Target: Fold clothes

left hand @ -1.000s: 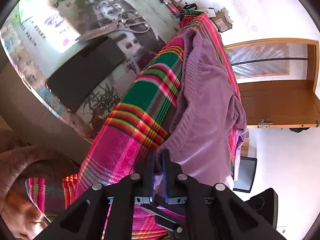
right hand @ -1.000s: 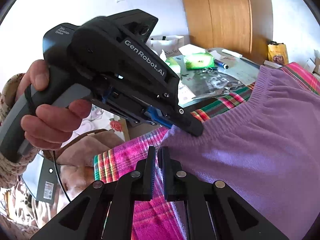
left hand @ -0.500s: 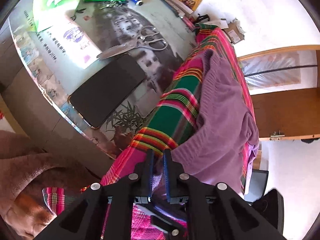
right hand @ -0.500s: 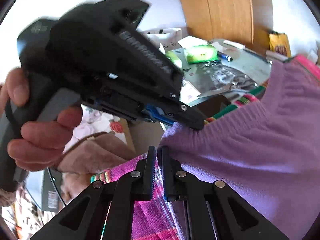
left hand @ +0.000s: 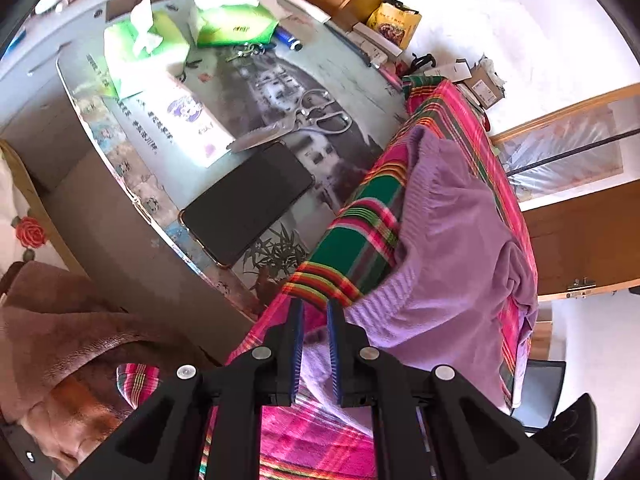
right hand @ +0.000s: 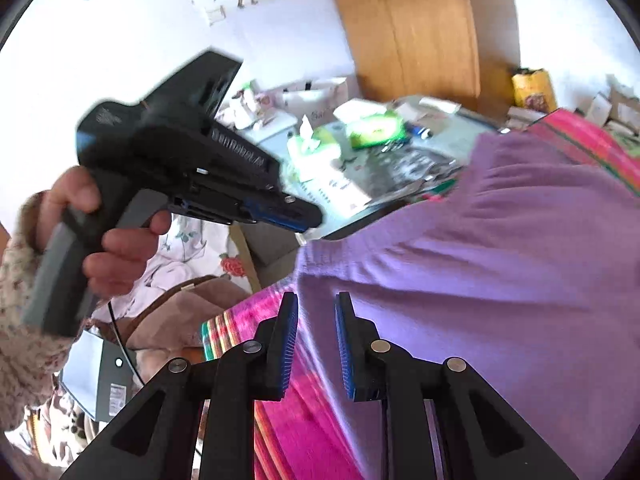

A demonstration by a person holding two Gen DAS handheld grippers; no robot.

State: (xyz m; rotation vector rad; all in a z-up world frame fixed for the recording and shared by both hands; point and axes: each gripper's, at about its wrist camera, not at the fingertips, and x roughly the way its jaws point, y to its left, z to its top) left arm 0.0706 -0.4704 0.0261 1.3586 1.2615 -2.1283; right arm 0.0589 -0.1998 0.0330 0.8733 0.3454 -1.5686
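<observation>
A purple knit garment lies along a pink and green plaid cloth. My left gripper sits at the garment's near ribbed hem, its jaws slightly apart, with purple fabric showing low between them. In the right wrist view the same garment fills the right side. There my right gripper is open over its near edge and the plaid cloth. A hand holds the left gripper, whose tip sits just above the garment's corner.
Left of the cloth, a glass-topped table carries a black phone, scissors, green tissue packs and a white box. A brown blanket lies below left. A wooden wardrobe stands behind.
Both grippers were shut on the garment's hem; their jaws have now parted, the right one more widely. The left gripper has pulled back toward the hem's near end.
</observation>
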